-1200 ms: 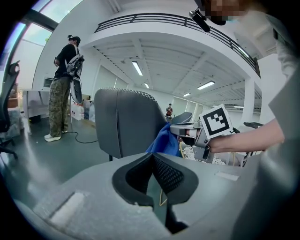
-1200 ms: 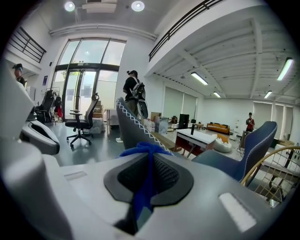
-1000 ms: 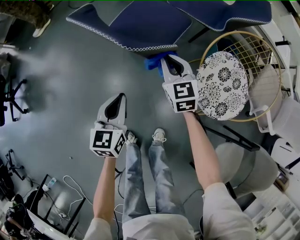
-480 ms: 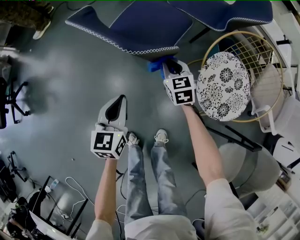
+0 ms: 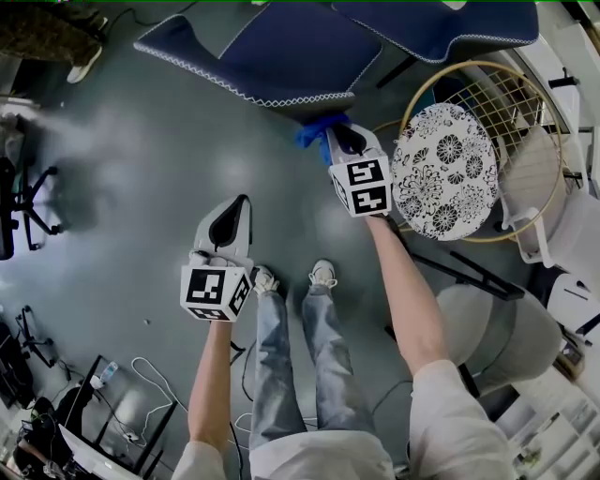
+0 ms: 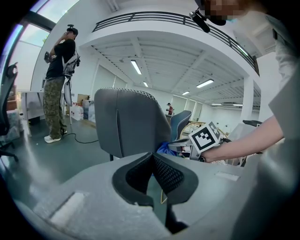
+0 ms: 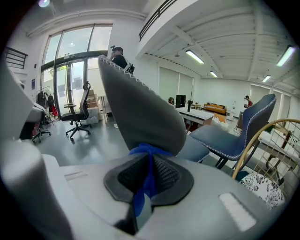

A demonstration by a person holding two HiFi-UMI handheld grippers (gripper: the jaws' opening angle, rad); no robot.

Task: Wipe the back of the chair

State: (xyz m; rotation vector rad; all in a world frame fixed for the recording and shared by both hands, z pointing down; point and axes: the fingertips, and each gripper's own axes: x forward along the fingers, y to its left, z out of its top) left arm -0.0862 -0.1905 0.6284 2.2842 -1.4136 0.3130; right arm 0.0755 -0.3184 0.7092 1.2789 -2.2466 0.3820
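Observation:
The dark blue chair (image 5: 262,52) stands in front of me; its back (image 7: 143,110) shows grey with a stitched edge in the right gripper view. My right gripper (image 5: 339,131) is shut on a blue cloth (image 5: 316,129), which is pressed against the lower edge of the chair back. The blue cloth (image 7: 146,166) runs between the jaws, bunched at the tips against the back. My left gripper (image 5: 236,204) hangs lower and to the left over the floor, shut with nothing in it. From the left gripper view the chair back (image 6: 129,122) and the blue cloth (image 6: 165,149) show beyond the tips.
A round gold wire chair (image 5: 525,94) with a floral cushion (image 5: 445,169) stands just right of my right gripper. A second blue chair (image 5: 450,23) is behind it. An office chair (image 5: 23,202) sits at far left, cables (image 5: 141,375) lie at lower left, and a person (image 6: 58,84) stands beyond.
My right gripper has shifted a little along the chair back's lower edge with the cloth. The left gripper has dropped slightly.

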